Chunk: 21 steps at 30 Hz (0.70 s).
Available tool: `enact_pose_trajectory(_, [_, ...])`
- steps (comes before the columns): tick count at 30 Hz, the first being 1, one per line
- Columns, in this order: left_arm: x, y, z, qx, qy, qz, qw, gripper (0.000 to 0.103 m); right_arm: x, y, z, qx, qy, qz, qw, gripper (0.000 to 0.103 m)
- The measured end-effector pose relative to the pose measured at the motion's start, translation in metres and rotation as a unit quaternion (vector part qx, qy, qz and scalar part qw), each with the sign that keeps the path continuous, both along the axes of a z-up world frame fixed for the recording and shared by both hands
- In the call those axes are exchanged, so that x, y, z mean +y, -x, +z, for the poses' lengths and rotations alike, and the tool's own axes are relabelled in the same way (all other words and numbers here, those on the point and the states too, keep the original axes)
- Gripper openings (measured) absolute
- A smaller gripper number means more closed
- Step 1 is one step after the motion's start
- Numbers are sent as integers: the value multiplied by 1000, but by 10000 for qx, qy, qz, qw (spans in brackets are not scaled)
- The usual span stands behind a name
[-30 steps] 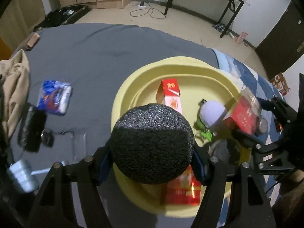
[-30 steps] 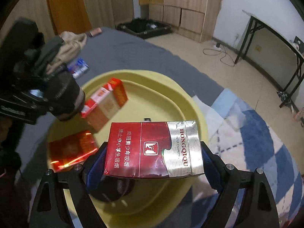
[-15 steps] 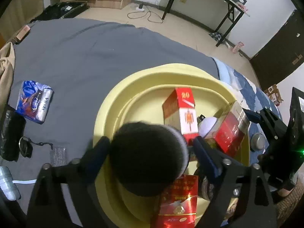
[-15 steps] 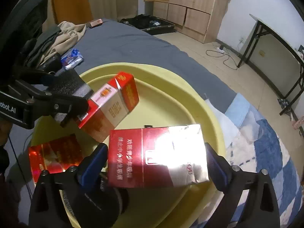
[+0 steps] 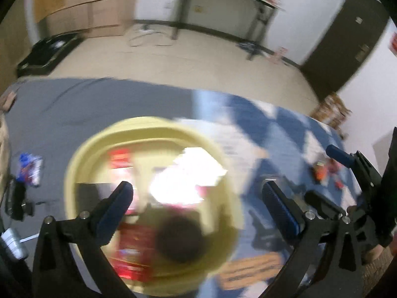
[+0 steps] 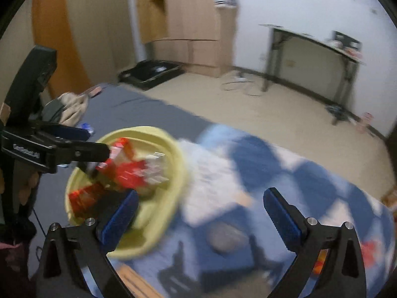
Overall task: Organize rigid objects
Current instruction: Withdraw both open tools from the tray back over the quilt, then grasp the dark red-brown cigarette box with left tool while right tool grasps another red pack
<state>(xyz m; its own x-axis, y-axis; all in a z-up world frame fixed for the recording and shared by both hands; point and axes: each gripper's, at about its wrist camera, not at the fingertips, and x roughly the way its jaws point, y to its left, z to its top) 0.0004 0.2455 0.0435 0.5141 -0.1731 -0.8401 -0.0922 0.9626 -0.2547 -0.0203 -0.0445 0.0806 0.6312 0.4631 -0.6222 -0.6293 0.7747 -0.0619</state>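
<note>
Left claw [image 5: 196, 203] and right claw [image 6: 199, 211] both spread, jaws just opened, nothing between them; red cigarette packs [image 6: 129, 173] (blurred) lie inside the yellow basin [image 6: 178, 164].

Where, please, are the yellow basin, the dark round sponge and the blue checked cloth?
yellow basin [image 6: 177, 154]: right wrist view, on its far rim.
dark round sponge [image 5: 180, 238]: left wrist view, on its blurred middle.
blue checked cloth [image 6: 310, 178]: right wrist view, on a blue patch.

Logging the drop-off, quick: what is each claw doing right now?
Left claw: open, jaws just widened, holding nothing.
Right claw: open, jaws just widened, holding nothing.
</note>
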Motion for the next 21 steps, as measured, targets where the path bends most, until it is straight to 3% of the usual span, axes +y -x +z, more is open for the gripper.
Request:
enact_pose_trajectory(1, [-23, -4, 7, 10, 12, -123, 9999, 103, -30, 3, 6, -47, 8, -181, 9998, 103])
enact_pose_trajectory(5, [-95, -10, 25, 97, -569, -737, 9956, 103, -134, 14, 22, -91, -14, -804, 9967, 103])
enact_pose_trajectory(12, [-198, -31, 31, 9, -620, -1460, 9873, 103, -280, 16, 7, 192, -104, -1758, 9842, 103])
enact_pose_trajectory(15, [-243, -46, 9, 164, -769, -1830, 9800, 103, -313, -3, -8, 565, -239, -1980, 9783, 103])
enact_pose_trajectory(21, [-302, -67, -42, 319, -1053, -2486, 9623, 103, -320, -57, -38, 964, -307, -1884, 9769, 103])
